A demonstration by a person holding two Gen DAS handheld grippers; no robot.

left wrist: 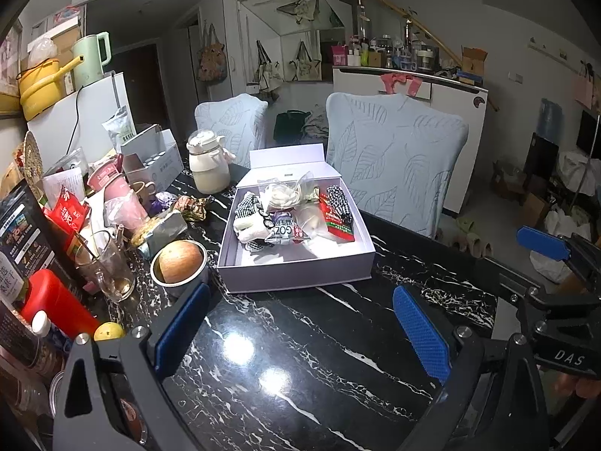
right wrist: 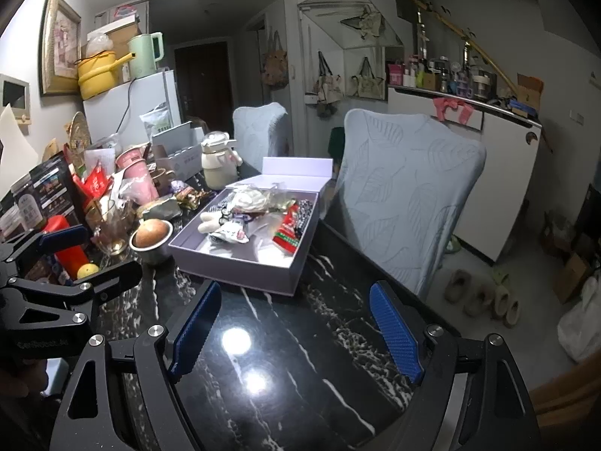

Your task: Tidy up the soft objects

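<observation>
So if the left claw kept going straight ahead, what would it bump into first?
Probably the bare black marble tabletop, since the open left claw tilts downward. If it skimmed above that, the near wall of the white box of soft things comes next. Depth is hard to judge.

We see a glossy black marble table [left wrist: 300, 357]; on it an open white box [left wrist: 296, 267] sits centre, with a steel cup [left wrist: 180, 282], glass mug [left wrist: 109, 267] and cream jug [left wrist: 208, 167] to the left.
</observation>
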